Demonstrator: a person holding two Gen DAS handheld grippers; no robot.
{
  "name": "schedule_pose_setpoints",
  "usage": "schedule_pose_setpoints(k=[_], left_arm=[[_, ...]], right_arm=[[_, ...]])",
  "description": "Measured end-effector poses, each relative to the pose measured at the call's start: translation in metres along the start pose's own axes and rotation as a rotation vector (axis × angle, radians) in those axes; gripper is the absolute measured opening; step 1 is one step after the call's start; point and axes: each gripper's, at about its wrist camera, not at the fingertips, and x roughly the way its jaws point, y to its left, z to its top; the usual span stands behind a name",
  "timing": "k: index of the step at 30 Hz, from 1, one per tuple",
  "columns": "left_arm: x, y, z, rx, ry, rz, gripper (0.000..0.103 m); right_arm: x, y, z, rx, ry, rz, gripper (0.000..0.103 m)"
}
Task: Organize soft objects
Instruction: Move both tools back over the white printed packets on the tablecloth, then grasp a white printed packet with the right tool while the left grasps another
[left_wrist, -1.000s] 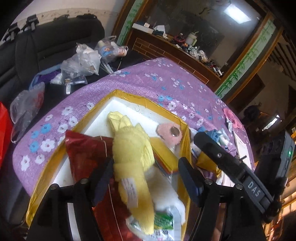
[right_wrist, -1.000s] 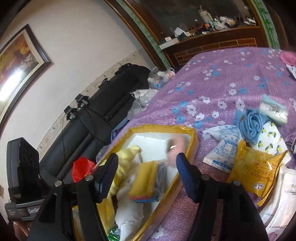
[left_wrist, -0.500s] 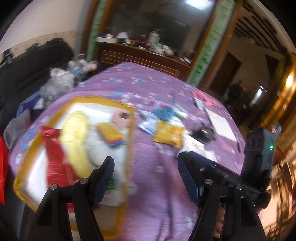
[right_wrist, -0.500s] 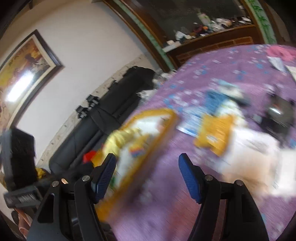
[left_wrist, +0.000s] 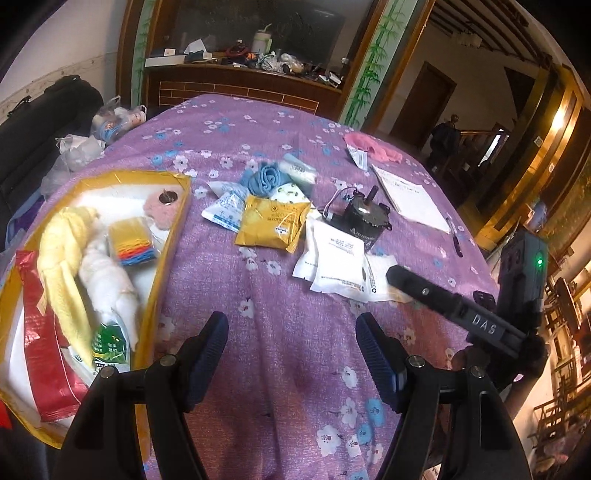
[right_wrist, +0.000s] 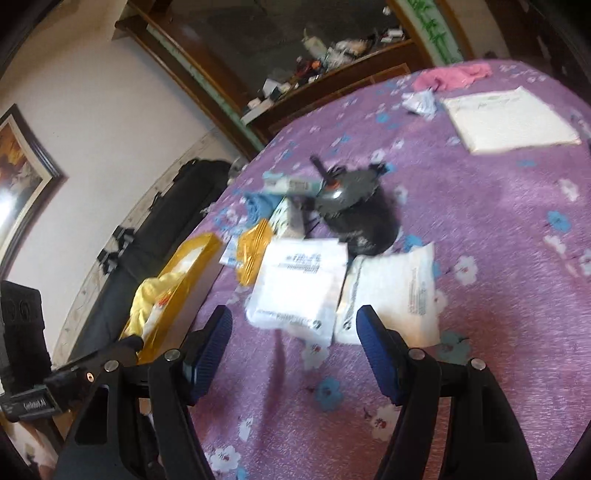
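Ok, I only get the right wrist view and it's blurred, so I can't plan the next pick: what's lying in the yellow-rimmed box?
Observer: A yellow towel, a white cloth, a stack of coloured cloths and a pink puff lie in the box.
Operator: Is the left gripper carrying anything?
Observer: No, the left gripper is open and empty above the tablecloth.
Operator: Any room left in there?
Observer: Some bare white floor shows at the box's far end, left of the puff.
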Motion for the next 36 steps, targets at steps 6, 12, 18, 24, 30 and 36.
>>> schedule_pose_setpoints(k=[6, 12, 18, 24, 30, 36], left_arm=[[0.014, -0.003, 0.002, 0.007, 0.038, -0.025, 0.075], [0.042, -0.023, 0.023, 0.065, 0.062, -0.041, 0.075], [0.096, -0.039, 0.046, 0.107, 0.134, -0.035, 0.074], [0.106, -0.043, 0.051, 0.090, 0.132, -0.050, 0.060], [0.122, -0.034, 0.050, 0.054, 0.195, -0.063, 0.060], [0.115, -0.028, 0.052, 0.010, 0.181, -0.125, 0.042]], right_arm=[[-0.006, -0.021, 0.020, 0.058, 0.007, -0.149, 0.069], [0.019, -0.041, 0.022, 0.064, 0.084, -0.225, 0.068], [0.020, -0.037, 0.016, 0.048, 0.084, -0.217, 0.054], [0.019, -0.037, 0.014, 0.057, 0.090, -0.213, 0.041], [0.020, -0.039, 0.015, 0.077, 0.097, -0.176, 0.039], [0.020, -0.040, 0.015, 0.093, 0.097, -0.167, 0.039]])
